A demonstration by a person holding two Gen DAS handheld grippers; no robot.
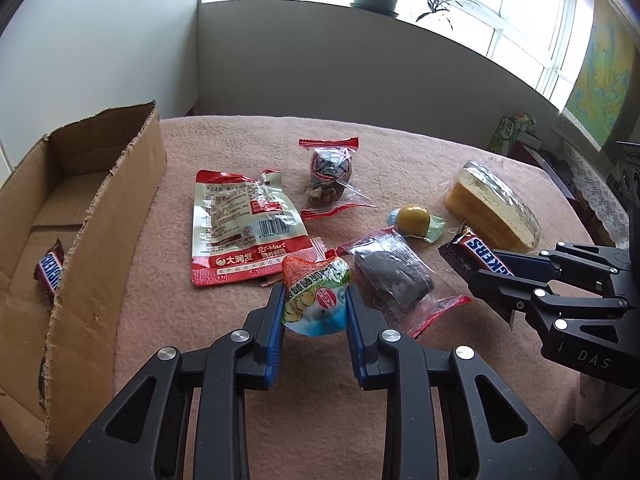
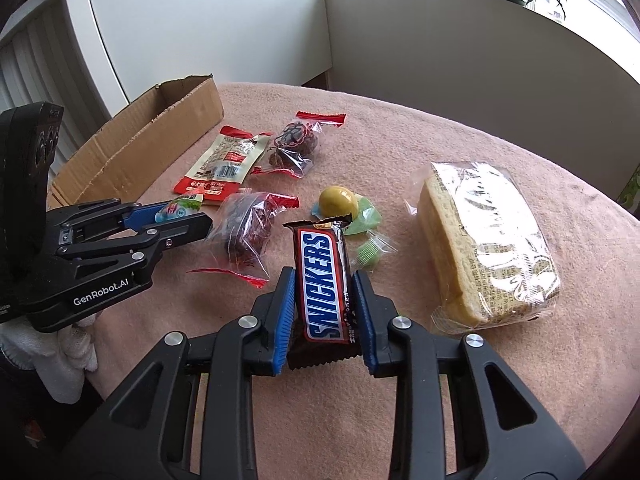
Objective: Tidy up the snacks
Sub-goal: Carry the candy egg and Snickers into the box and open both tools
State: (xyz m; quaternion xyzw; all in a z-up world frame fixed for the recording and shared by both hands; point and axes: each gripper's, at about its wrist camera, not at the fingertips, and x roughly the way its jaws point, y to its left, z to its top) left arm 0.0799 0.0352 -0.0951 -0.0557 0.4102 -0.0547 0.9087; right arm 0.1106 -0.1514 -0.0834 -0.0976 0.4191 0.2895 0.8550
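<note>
My left gripper (image 1: 316, 292) is shut on a small jelly cup (image 1: 314, 304) with an orange and green wrapper, its blue pads pressing both sides just above the pink cloth. In the right wrist view the same left gripper (image 2: 188, 216) appears at the left with the jelly cup (image 2: 180, 205) in it. My right gripper (image 2: 324, 276) is shut on a Snickers bar (image 2: 322, 280), held lengthwise between the pads. The open cardboard box (image 1: 120, 184) stands at the left, with another Snickers bar (image 1: 50, 268) lying inside.
On the pink cloth (image 1: 240, 140) lie a red-and-white pouch (image 1: 236, 224), a clear packet of dark dates (image 1: 330, 172), a dark cake packet (image 1: 396, 276), a yellow jelly candy (image 1: 414, 218) and wrapped bread slices (image 2: 492, 248). A wall and a window with plants stand behind.
</note>
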